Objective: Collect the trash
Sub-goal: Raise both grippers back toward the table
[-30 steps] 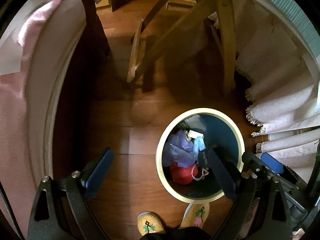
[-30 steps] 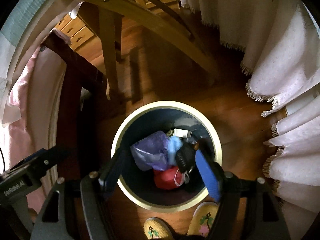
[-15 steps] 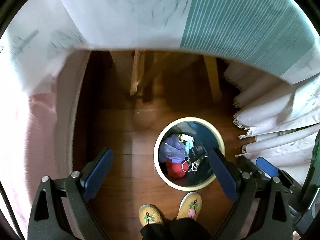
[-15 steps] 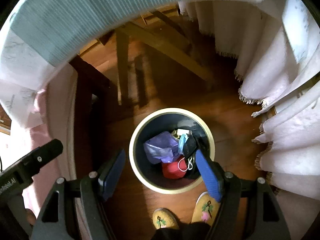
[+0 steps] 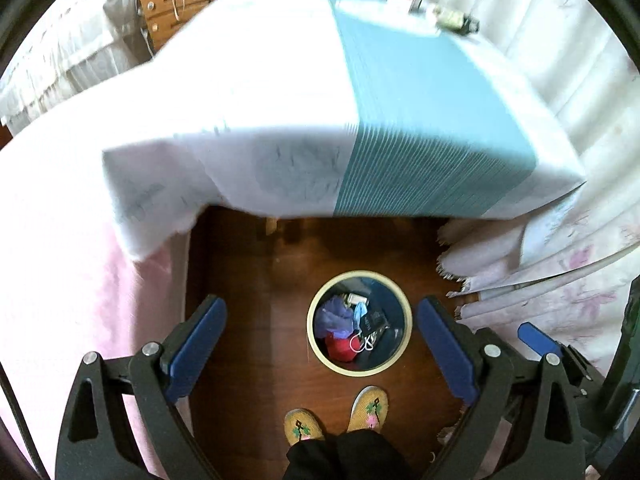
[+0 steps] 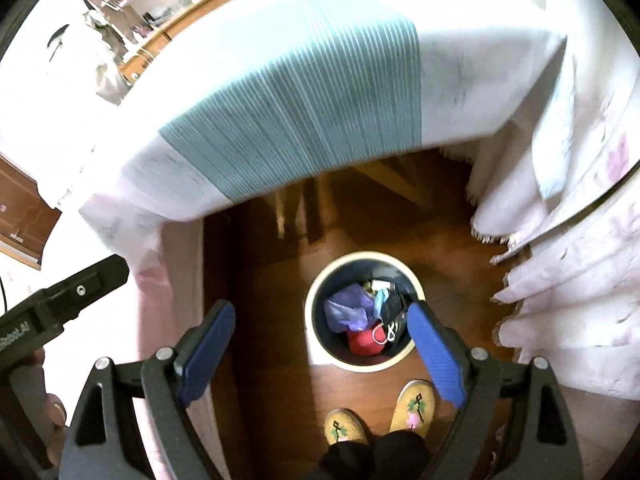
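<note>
A round cream-rimmed trash bin [image 5: 409, 317] stands on the wooden floor far below me; it also shows in the right wrist view [image 6: 310, 322]. Inside lie a purple bag [image 5: 334, 316], a red item [image 5: 340, 347], a blue mask [image 5: 361, 311] and a black packet [image 5: 374, 321]. My left gripper [image 5: 322, 350] is open and empty, high above the bin. My right gripper [image 6: 320, 354] is open and empty, also high above it. On the table's far right corner lie small items [image 5: 442, 10], blurred.
A table with a white and teal striped cloth [image 5: 400, 92] fills the upper view, also in the right wrist view [image 6: 320, 100]. Pink cloth [image 5: 60, 260] hangs left, fringed white curtains [image 5: 540, 272] right. The person's yellow slippers [image 5: 340, 416] stand by the bin. Wooden drawers [image 5: 180, 4] stand behind.
Both grippers have risen from just over the bin to above table height. The bin now looks small and the tabletop has come into view. Both stay open and empty.
</note>
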A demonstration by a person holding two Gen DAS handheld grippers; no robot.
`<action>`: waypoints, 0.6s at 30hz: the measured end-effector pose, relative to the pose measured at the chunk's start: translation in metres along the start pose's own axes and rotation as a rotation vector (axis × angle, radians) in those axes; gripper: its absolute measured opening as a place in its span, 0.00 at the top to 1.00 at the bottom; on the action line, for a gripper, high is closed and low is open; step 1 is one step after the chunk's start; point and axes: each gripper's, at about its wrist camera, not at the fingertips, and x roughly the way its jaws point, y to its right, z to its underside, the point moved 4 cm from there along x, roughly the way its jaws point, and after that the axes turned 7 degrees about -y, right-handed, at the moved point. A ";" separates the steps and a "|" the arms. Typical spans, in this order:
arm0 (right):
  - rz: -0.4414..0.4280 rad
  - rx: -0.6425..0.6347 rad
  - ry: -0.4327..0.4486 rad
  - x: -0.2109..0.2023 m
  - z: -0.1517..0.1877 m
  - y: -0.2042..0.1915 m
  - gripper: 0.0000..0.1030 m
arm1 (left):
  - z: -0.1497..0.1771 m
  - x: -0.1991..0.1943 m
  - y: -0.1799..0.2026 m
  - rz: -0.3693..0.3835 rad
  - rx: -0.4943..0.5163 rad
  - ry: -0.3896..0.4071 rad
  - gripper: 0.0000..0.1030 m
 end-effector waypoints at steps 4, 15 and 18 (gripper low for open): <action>-0.013 -0.020 0.064 -0.052 -0.012 -0.021 0.14 | -0.015 -0.056 -0.001 0.005 0.033 0.059 0.07; -0.038 -0.064 0.239 -0.177 -0.039 -0.070 0.14 | -0.052 -0.172 -0.001 0.003 0.120 0.257 0.07; -0.019 -0.089 0.277 -0.195 -0.046 -0.080 0.14 | -0.065 -0.189 -0.001 0.005 0.126 0.300 0.07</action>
